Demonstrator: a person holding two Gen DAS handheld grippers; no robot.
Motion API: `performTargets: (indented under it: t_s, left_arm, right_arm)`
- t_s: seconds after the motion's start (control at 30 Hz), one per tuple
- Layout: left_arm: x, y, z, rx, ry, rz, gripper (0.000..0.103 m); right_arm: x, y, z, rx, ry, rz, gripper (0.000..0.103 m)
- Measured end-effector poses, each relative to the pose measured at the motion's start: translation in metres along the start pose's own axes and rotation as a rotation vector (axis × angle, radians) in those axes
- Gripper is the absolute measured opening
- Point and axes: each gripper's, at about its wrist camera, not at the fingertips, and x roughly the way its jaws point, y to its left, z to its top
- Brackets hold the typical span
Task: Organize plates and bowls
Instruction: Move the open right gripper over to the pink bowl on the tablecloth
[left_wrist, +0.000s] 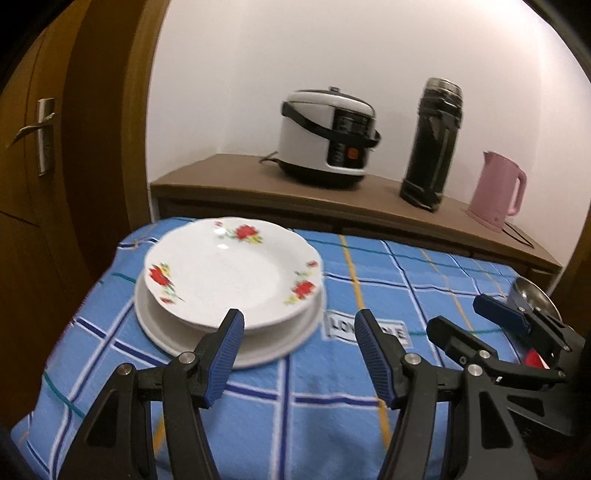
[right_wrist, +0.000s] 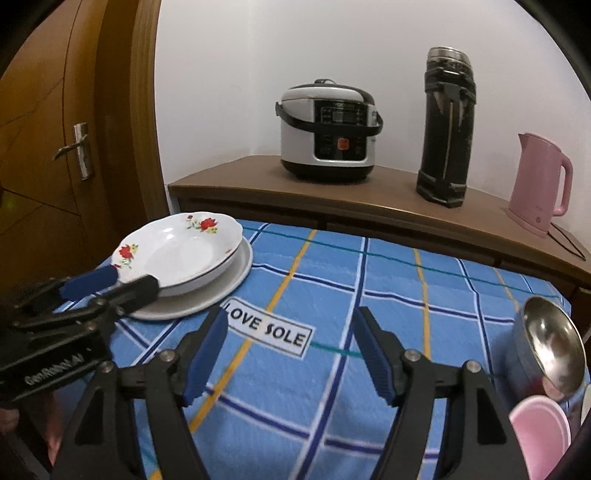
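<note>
Blue tablecloth label (LOVE SOLE)

From my right wrist view, the pink bowl at the tablecloth's near right corner is cut off by the frame edge. The steel bowl beside it runs partly out of view too. The left gripper hides the flowered plate's near rim.
</note>
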Motion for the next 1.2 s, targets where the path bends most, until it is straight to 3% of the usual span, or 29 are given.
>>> performTargets:
  t_s: [0.47,1.2]
  left_arm:
    - [-0.007,-0.059,-0.002,0.057,0.046,-0.12,0.065]
    - [-0.019,-0.146,-0.015,0.163,0.134,-0.335,0.065]
  right_arm:
    - [-0.063,-0.041,-0.015,0.054,-0.039,-0.063,0.071]
    - [-0.137,-0.13,-0.05,0.187,-0.042,-0.266,0.071]
